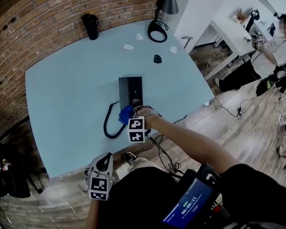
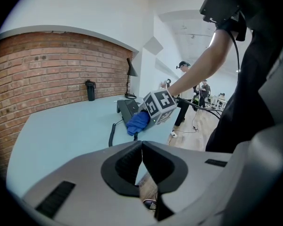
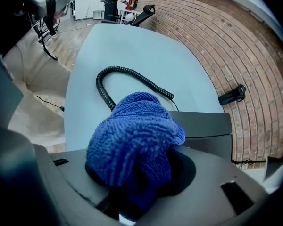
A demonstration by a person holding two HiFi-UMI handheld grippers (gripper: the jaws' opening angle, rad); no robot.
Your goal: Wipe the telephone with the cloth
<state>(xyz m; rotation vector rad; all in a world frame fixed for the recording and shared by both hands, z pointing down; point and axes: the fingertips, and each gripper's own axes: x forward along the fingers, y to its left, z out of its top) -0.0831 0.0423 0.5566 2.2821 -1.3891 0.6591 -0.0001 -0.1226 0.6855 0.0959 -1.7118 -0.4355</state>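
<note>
A black telephone (image 1: pixel 131 90) lies on the light blue table (image 1: pixel 66 89), its coiled cord (image 1: pixel 108 123) curling toward the near edge. My right gripper (image 1: pixel 129 116) is shut on a bunched blue cloth (image 3: pixel 132 142), which sits at the telephone's near end (image 3: pixel 203 128). The cloth (image 2: pixel 138 122) and the telephone (image 2: pixel 127 107) also show in the left gripper view. My left gripper (image 1: pixel 101 173) hangs below the table's near edge, away from the telephone, its jaws (image 2: pixel 142 166) shut with nothing between them.
At the back of the table stand a black bottle (image 1: pixel 90 26), a black desk lamp (image 1: pixel 159 18), a small dark object (image 1: pixel 157 58) and white scraps (image 1: pixel 128 46). Brick wall (image 1: pixel 47 8) behind. Cables (image 1: pixel 229 108) run on the wooden floor at right, where a person (image 1: pixel 276 46) sits.
</note>
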